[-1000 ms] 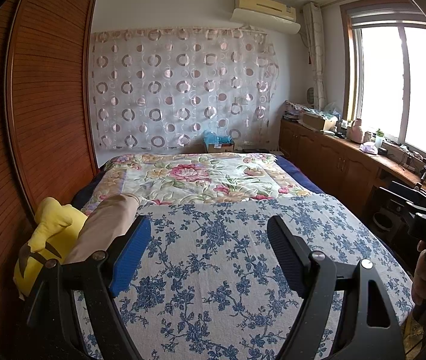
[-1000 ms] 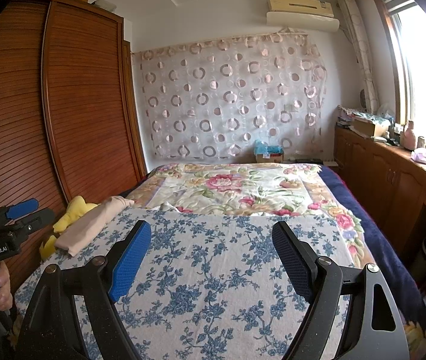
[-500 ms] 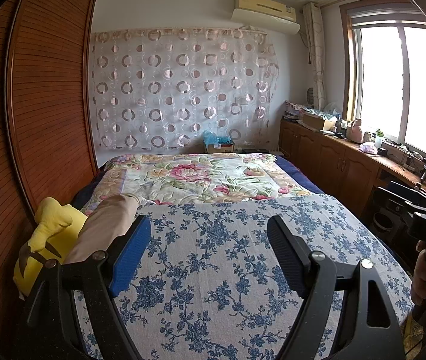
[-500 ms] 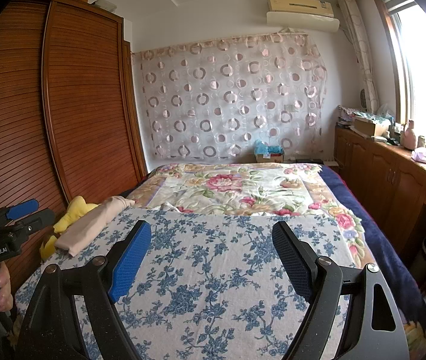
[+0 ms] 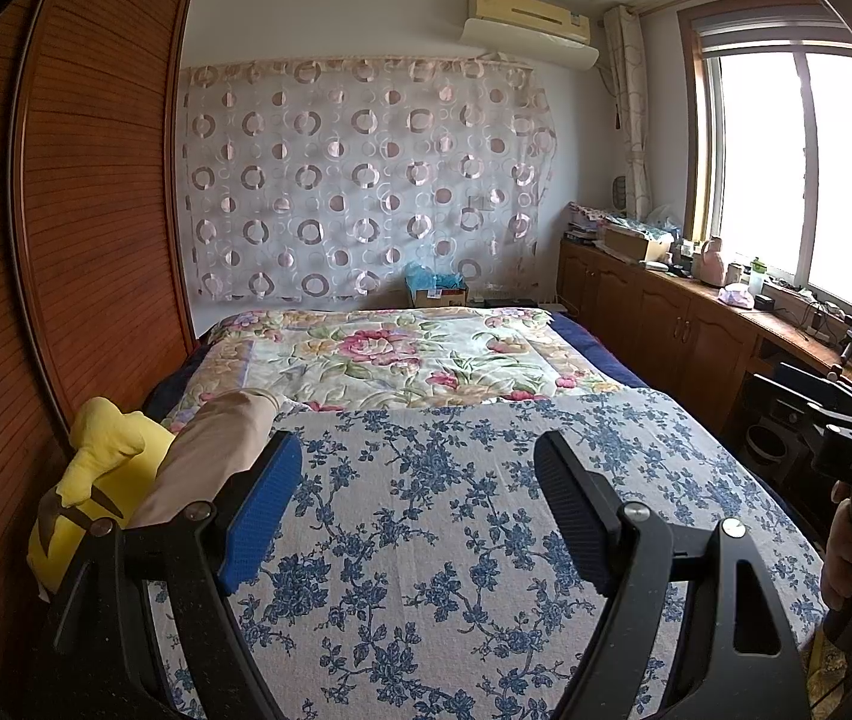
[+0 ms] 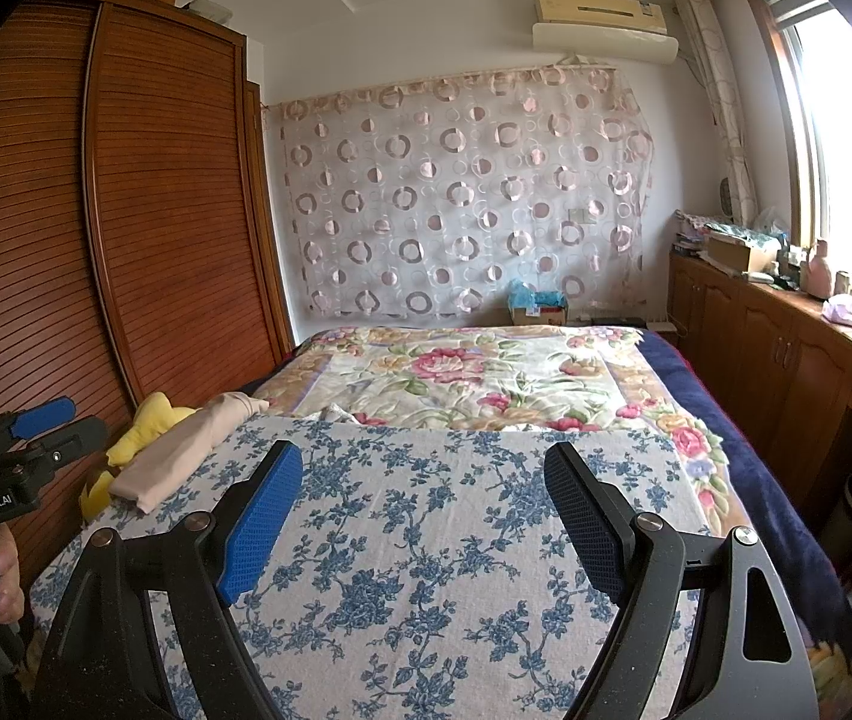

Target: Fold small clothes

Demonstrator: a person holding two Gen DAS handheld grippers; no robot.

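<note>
A blue-flowered cover (image 5: pixel 456 516) spreads over the bed's near half; beyond it lies a rose quilt (image 5: pixel 402 360); a wooden wardrobe (image 6: pixel 144 210) stands left of the cover.

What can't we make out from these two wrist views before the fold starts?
- Beige garment: the left wrist view has its near end behind the left gripper finger; what kind of garment it is stays unclear in both views.
- Yellow garment: the right wrist view has it mostly behind the beige one, at the bed's edge.
- Right gripper: open, empty; fisheye frame cuts the bedspread below.
</note>
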